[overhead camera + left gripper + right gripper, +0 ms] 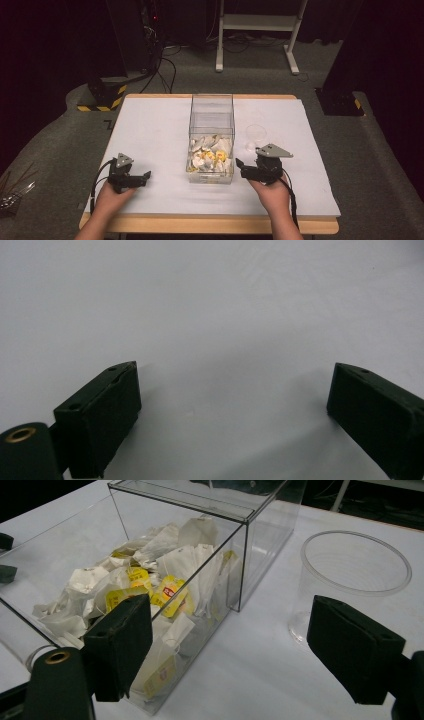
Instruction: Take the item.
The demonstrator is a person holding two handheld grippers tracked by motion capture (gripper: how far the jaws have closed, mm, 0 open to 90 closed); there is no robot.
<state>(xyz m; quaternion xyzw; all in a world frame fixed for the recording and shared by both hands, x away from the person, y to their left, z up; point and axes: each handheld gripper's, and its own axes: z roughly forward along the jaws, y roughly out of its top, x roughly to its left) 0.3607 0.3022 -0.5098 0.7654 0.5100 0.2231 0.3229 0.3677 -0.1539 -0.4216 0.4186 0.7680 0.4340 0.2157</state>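
A clear plastic box (pixel 212 120) stands in the middle of the white table, and its near half holds a heap of white tea bags with yellow tags (pixel 211 155) (pixel 150 592). A clear plastic cup (pixel 255 135) (pixel 350 580) stands just right of the box. My left gripper (pixel 147 176) (pixel 232 410) rests on the table left of the box, open, with bare white surface between its jaws. My right gripper (pixel 239 164) (pixel 230 645) sits at the box's near right corner, open and empty, facing the box and the cup.
The white mat (pixel 150 130) covers a wooden table whose front edge (pixel 210 225) runs along the bottom. Behind the table are a white desk frame (pixel 257 30), cables on the grey floor and a yellow-black striped base (pixel 102 97).
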